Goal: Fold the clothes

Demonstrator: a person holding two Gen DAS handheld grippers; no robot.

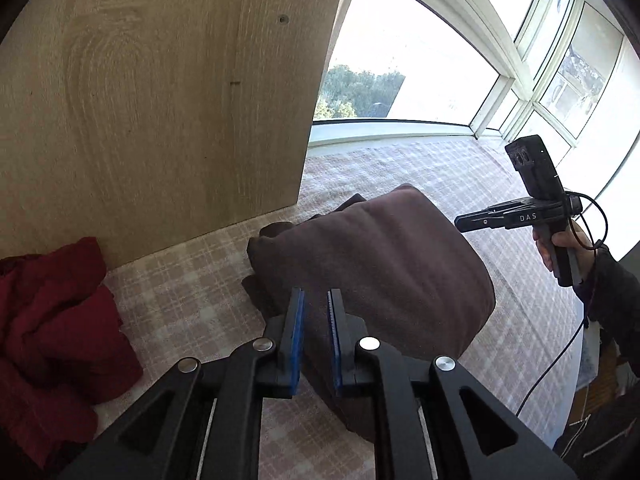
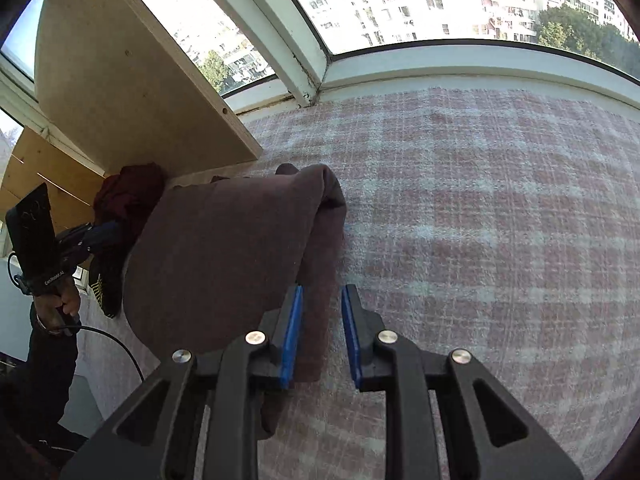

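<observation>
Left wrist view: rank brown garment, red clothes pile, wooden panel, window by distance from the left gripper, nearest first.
1. brown garment: right at the left gripper tips, ahead and to the right.
2. red clothes pile: far left on the checked cover.
3. wooden panel: behind the pile, upper left.
4. window: farthest, upper right.

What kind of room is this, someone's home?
Probably a flat high up: a bay window faces apartment blocks, a plaid cover lies over a bed or window seat, and a brown garment and red clothes lie on it.
</observation>
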